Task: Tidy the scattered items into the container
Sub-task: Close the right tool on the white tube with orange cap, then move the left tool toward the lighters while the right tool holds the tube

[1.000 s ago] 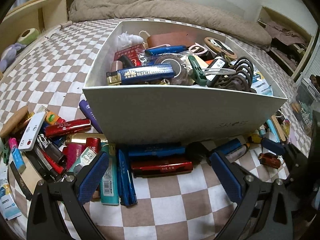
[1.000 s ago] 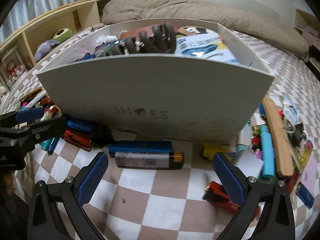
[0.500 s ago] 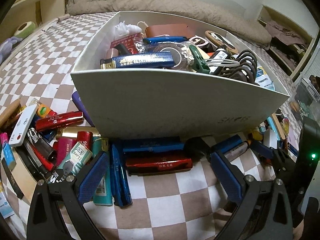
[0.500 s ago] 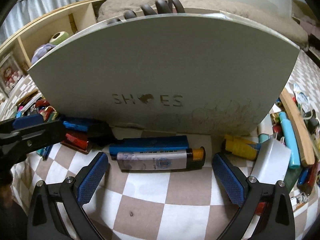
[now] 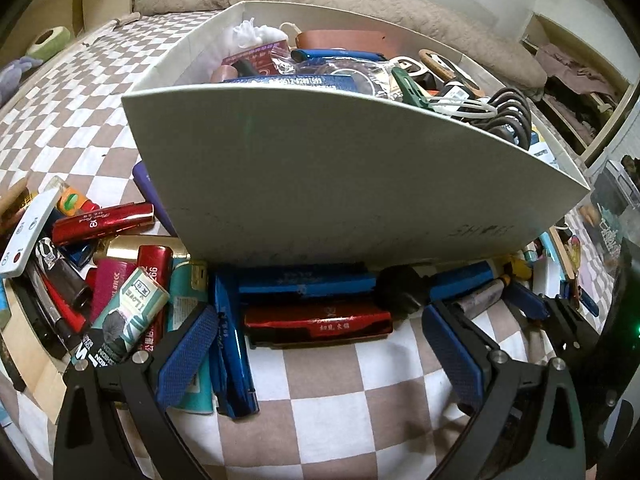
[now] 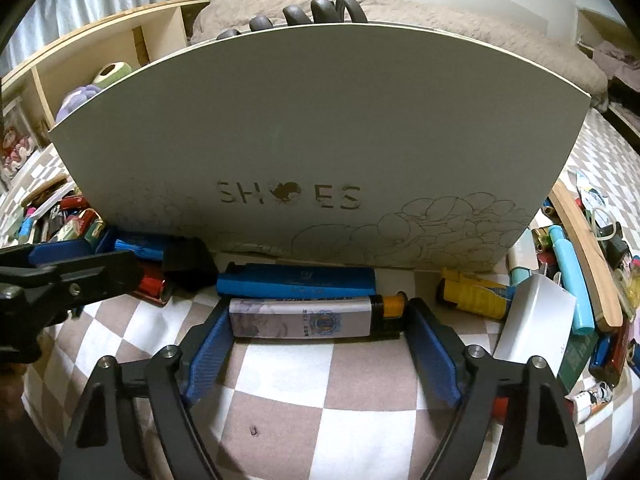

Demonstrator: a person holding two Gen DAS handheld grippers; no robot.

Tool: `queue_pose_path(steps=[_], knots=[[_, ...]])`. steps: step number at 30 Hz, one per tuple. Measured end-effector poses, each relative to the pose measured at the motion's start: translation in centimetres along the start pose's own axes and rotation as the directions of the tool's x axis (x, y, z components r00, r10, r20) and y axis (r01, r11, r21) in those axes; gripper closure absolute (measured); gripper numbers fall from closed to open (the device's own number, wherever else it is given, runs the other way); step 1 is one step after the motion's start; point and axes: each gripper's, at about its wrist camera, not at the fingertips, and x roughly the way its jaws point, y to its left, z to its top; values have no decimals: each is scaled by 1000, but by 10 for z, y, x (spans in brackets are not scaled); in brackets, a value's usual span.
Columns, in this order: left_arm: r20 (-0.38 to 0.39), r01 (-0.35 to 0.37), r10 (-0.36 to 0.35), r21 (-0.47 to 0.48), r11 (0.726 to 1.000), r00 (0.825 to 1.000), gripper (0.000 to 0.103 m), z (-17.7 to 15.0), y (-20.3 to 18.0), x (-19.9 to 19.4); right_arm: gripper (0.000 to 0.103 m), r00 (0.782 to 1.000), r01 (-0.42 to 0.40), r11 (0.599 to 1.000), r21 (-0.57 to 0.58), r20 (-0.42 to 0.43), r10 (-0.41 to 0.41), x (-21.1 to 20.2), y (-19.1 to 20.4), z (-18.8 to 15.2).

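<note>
A white shoebox (image 6: 320, 120) marked SHOES stands on the checked bedspread, filled with lighters, cables and small items. Loose lighters lie along its front wall. My right gripper (image 6: 318, 316) has its jaws closing on a grey lighter (image 6: 304, 318) with an orange end, and the blue pads meet its two ends. A blue lighter (image 6: 296, 282) lies just behind it. My left gripper (image 5: 320, 316) is open and hangs over a red lighter (image 5: 318, 322), with a blue lighter (image 5: 304, 282) between that and the shoebox (image 5: 320, 168).
A dense pile of lighters and tubes (image 5: 112, 280) lies left of the box. More items lie to its right, among them a yellow lighter (image 6: 472, 294), a white block (image 6: 532, 320) and a wooden stick (image 6: 584, 256). A brown blanket (image 5: 360, 12) and shelves sit behind.
The right gripper came down close to the box front and its jaws narrowed onto the grey lighter. The left gripper dipped slightly toward the red lighter and stayed open.
</note>
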Motion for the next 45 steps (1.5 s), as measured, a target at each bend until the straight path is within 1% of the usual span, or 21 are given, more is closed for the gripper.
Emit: queue_pose_path(steps=[7,11,14,19,24,30,35,40,42,44,45], knots=[[8,-13,13,18,1000,1000,0,-3,-2,2,21,1000,-14,1000,-9,-2,14,0,-1,1],[11,-42,41,38,998,999,0,-6,-4,3,21,1000,-11,1000,-17,2,11,0,0,0],[11,-86,86,21,996,996,0,-6,-1,8,21,1000,-10,1000,-17,2,10,1,0,1],[18,-127,127,32,991,992,0,-6,-1,18,21,1000,-10,1000,-18,1,10,2,-1,1],[41,-138,137,28,990,990,0,-3,2,22,21,1000,-7,1000,-21,1,7,3,-1,2],[41,-141,140,20,990,989,0,2,7,26,21,1000,-2,1000,-31,1,3,3,0,2],[33,-156,155,25,987,987,0,6,8,32,21,1000,11,997,-71,2,-11,4,12,5],[44,-170,169,20,985,985,0,8,11,36,21,1000,18,993,-112,-6,-19,-3,4,1],[49,-192,190,30,981,980,0,8,11,39,21,1000,21,993,-117,-9,-23,-4,2,1],[67,-238,234,67,969,970,0,6,6,43,21,1000,20,993,-113,-10,-21,-5,-2,1],[81,-248,243,68,966,967,0,5,6,43,21,1000,19,994,-111,-11,-20,-6,-4,0]])
